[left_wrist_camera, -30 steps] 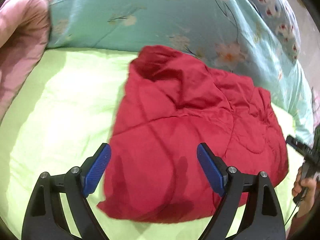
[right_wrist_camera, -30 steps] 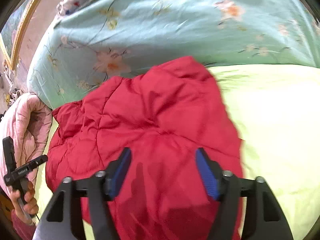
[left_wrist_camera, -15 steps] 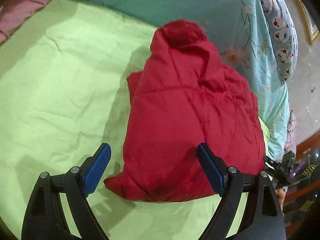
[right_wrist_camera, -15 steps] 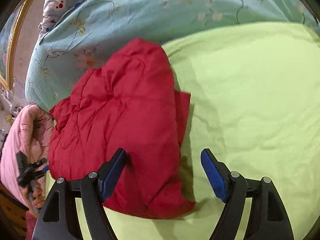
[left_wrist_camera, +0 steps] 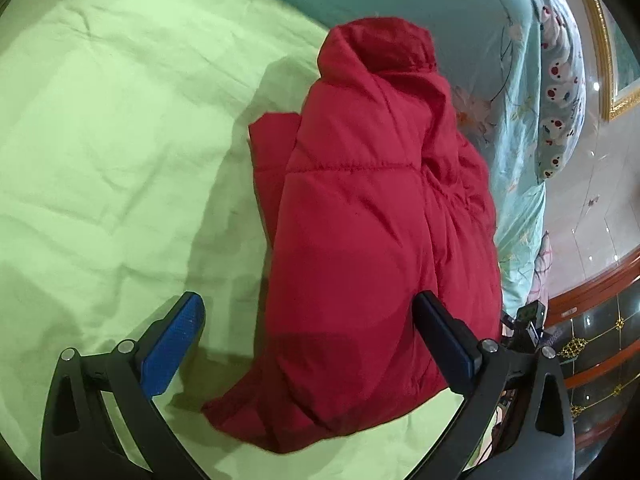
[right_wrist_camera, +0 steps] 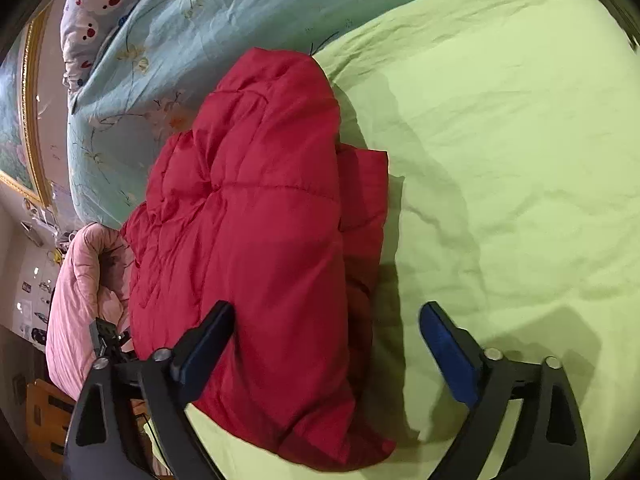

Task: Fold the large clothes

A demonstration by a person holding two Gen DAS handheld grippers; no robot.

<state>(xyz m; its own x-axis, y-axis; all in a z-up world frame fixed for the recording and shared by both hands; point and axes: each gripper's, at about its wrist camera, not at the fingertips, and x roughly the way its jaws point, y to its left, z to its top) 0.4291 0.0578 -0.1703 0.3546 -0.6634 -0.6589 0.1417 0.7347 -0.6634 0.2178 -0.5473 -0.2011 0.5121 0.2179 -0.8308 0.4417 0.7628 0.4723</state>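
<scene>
A red quilted jacket (left_wrist_camera: 360,216) lies folded in a thick bundle on the light green bedsheet (left_wrist_camera: 112,128), its far end against a teal floral quilt. It also shows in the right wrist view (right_wrist_camera: 256,240). My left gripper (left_wrist_camera: 308,344) is open and empty above the jacket's near end. My right gripper (right_wrist_camera: 326,348) is open and empty, over the jacket's right edge. Neither touches the cloth.
A teal floral quilt (left_wrist_camera: 460,12) is bunched along the head of the bed, with a bear-print pillow (left_wrist_camera: 560,92) beyond it. A pink blanket (right_wrist_camera: 80,292) lies by the bed's edge. The green sheet (right_wrist_camera: 500,140) stretches wide beside the jacket. Dark wooden furniture (left_wrist_camera: 592,320) stands off the bed.
Both grippers have pulled back and swung apart, so the jacket looks smaller and shifted sideways in each view. The jacket lies still in its folded bundle. Both grippers stayed open.
</scene>
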